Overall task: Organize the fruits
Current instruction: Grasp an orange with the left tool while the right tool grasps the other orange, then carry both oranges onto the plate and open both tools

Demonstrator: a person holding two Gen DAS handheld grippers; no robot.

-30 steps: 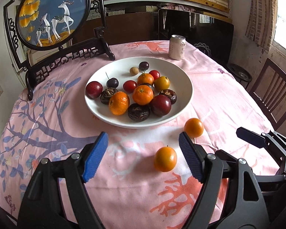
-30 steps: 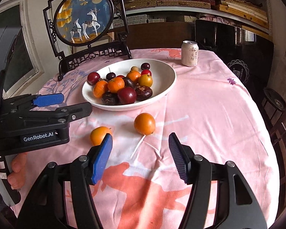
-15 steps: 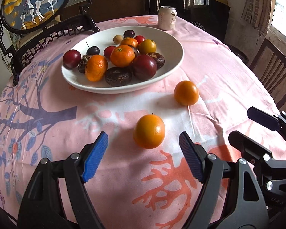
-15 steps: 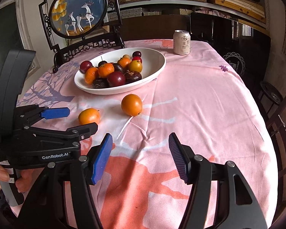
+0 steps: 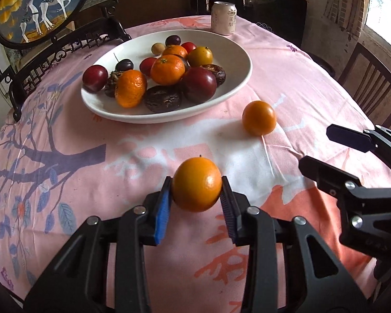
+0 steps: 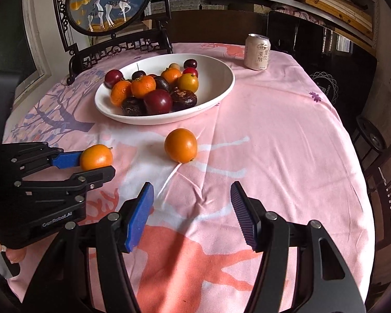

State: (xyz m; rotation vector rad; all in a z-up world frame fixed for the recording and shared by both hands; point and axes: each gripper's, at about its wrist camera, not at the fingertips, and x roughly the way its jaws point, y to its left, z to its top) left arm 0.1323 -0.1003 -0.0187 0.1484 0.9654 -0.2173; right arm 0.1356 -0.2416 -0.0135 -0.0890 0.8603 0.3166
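Blue-padded, my left gripper [image 5: 196,199] has just been closing its jaws, and both pads now press the sides of an orange fruit [image 5: 197,184] down on the pink tablecloth [image 5: 286,73], on the near side of the white bowl [image 5: 237,52]. My right gripper [image 6: 193,210] stands half open with nothing between its jaws, nearer to me than the bowl. A second orange fruit [image 6: 180,145] lies loose on the cloth between that gripper and the bowl, well apart from the gripped one. Tangerines, dark red plums, wrinkled dark fruits and a few small round ones are heaped inside the bowl. Beyond the bowl stand a pale drink can [image 6: 257,51] and a round deer screen [image 6: 109,2] in a black frame.
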